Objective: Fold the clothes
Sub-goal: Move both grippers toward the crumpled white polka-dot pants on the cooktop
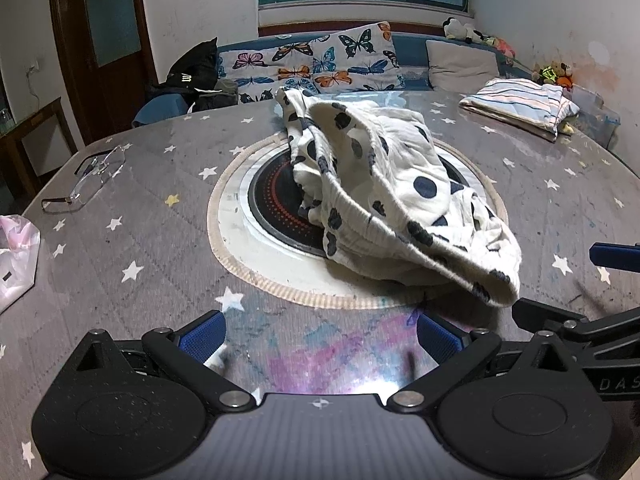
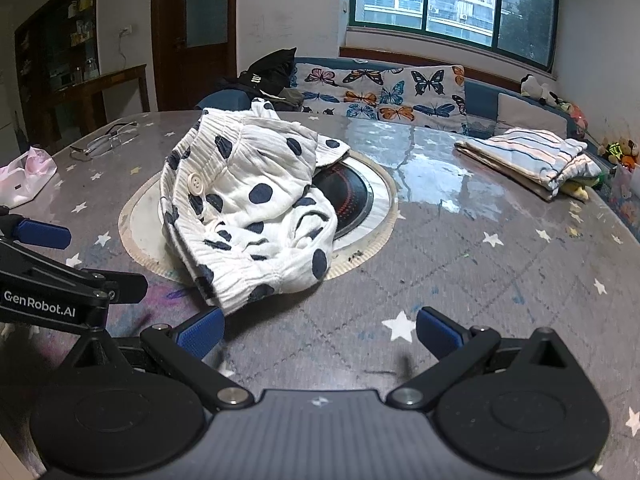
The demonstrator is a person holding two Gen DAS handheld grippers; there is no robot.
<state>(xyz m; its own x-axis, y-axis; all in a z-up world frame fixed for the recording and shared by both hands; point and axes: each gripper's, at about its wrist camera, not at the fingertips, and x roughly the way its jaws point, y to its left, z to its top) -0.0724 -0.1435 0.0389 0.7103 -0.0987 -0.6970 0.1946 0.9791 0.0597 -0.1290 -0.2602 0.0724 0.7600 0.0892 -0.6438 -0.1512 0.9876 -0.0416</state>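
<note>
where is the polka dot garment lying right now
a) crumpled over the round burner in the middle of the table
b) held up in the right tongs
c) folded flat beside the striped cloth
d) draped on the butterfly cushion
a: the polka dot garment sits in a rumpled heap partly covering the round burner, apart from the folded striped cloth, and both the left tongs and right tongs are open and hold nothing.

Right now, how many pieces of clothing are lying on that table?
2. A crumpled white polka-dot garment lies in the middle, partly over the round burner. A folded striped one sits at the far right edge. Something yellowish shows beneath the striped one, so more may be hidden.
</note>
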